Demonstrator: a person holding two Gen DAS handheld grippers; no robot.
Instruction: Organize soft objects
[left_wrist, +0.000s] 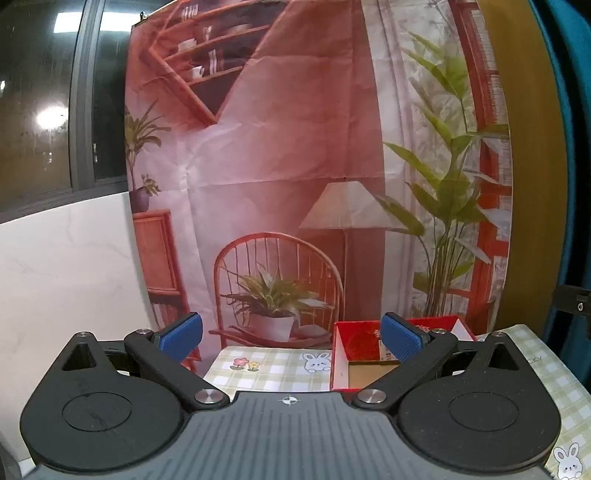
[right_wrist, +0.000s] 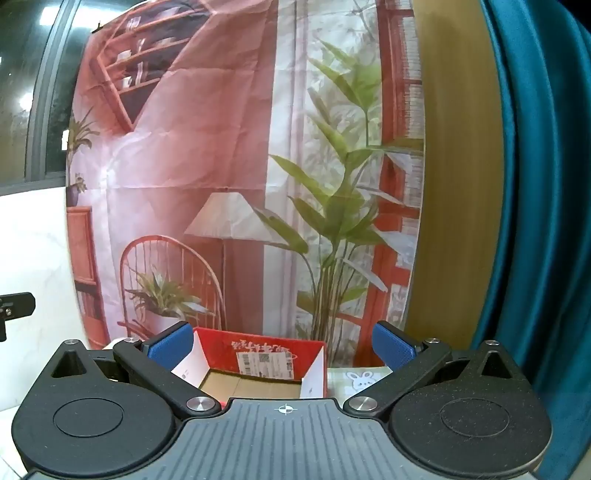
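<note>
Red box (right_wrist: 258, 354), green-checked bunny tablecloth (left_wrist: 273, 369), pink room-print backdrop (left_wrist: 295, 147), teal curtain (right_wrist: 535, 184).

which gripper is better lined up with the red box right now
Probably the right gripper: the red box sits centred between its open jaws. For the left gripper, the box lies off toward its right finger. No soft objects show yet.

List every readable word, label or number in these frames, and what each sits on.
Nothing reads cleanly.
White script on the red box: too blurred to read.
Shipping label on that box: print and codes too small.
Faint grey letters on the tablecloth: partly hidden, unreadable.
</note>
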